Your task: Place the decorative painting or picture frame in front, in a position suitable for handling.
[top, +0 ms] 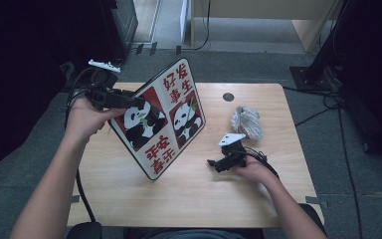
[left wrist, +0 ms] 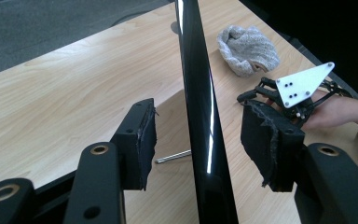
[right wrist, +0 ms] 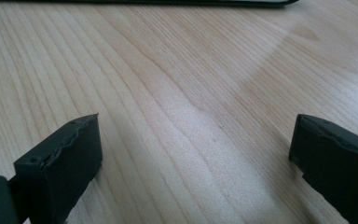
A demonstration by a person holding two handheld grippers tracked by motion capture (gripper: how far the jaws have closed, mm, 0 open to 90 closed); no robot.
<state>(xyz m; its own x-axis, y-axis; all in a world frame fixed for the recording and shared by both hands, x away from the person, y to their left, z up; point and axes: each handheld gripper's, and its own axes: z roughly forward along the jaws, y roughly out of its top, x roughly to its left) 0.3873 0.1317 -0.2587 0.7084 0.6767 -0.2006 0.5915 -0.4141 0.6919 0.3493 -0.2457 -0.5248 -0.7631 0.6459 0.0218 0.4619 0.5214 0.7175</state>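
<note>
The left tongs (top: 129, 102) straddled, jaws spread, the upper edge of the glossy red-and-white panda-print board (top: 161, 117) tilted on the pale wooden desk (top: 199, 199), so closing squarely would steady it, while the right tongs (top: 215, 163) lay spread nearby.

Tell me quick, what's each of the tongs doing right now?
Left tongs: open, jaws astride the panda board edge, gaps both sides.
Right tongs: open, holding nothing, over the table.

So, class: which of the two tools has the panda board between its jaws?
The left tool: its jaws straddle the board edge; the right tool sits open over bare table.
</note>
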